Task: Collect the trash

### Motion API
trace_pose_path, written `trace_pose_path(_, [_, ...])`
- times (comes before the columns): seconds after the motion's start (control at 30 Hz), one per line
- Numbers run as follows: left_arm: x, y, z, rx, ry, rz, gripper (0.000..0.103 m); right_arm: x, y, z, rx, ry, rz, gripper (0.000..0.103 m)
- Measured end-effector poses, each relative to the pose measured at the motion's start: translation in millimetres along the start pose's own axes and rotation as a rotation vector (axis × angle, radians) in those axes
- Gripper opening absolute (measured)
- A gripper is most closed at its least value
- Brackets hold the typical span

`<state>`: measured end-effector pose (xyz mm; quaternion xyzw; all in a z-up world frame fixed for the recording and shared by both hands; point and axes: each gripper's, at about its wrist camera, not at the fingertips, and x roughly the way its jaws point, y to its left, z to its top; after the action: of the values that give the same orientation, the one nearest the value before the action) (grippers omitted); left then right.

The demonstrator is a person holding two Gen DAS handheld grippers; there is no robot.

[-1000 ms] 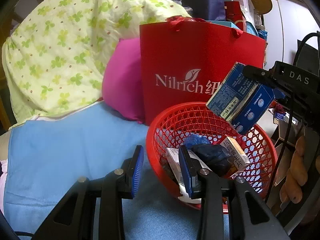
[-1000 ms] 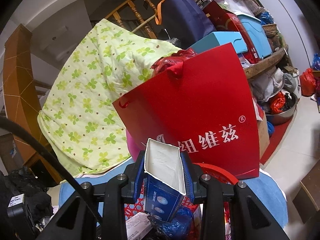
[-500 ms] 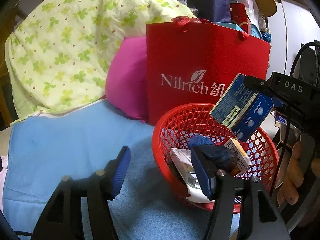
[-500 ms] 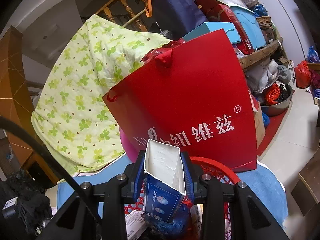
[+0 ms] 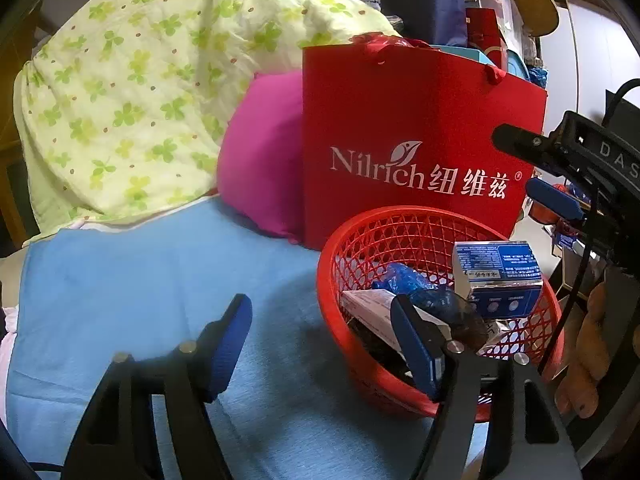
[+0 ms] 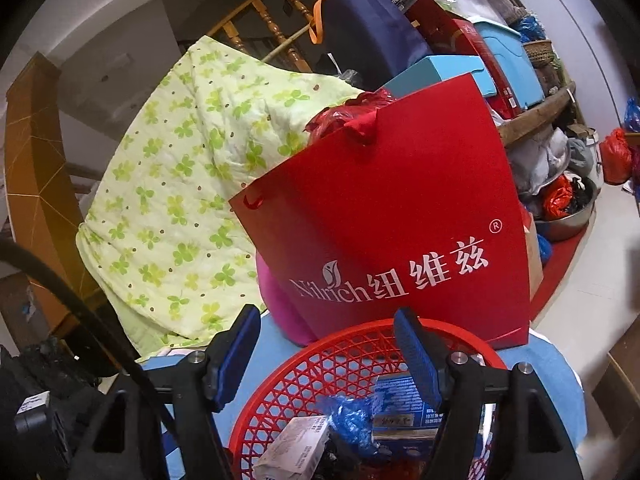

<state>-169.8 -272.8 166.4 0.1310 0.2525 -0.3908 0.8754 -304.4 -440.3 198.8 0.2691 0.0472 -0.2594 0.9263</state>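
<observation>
A red mesh basket (image 5: 404,236) stands on the blue cloth (image 5: 160,264); it also shows in the right wrist view (image 6: 304,380). In it lie a blue carton (image 5: 498,276), also seen in the right wrist view (image 6: 400,408), a crumpled blue wrapper (image 5: 404,280), a white box (image 5: 372,308) and dark scraps. My left gripper (image 5: 320,344) is open and empty at the basket's near left rim. My right gripper (image 6: 328,352) is open and empty above the basket; it shows at the right edge of the left wrist view (image 5: 536,172).
A red Nilrich paper bag (image 5: 416,140) stands right behind the basket, with a pink cushion (image 5: 260,160) to its left. A green clover quilt (image 5: 140,80) is piled at the back left. Stacked boxes and a stair railing (image 6: 272,12) stand behind.
My right gripper has opened and let go of the blue carton, which has dropped into the basket. My left gripper has opened wider and shifted left.
</observation>
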Motion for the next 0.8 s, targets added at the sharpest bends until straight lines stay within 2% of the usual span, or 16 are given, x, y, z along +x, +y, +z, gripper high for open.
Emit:
trace_pose_path(0.1, [0.1,2.2,0.2,-0.006,-0.002,0.011,0.078,-0.3,-2.1,0.5,0.013,-0.002,-0.004,0.073])
trace_pose_path(0.8, [-3.9,12.4,0.2,-0.017,-0.003,0.064,0.082,3.9,7.2,-3.9,0.014,0.009,-0.011,0.073])
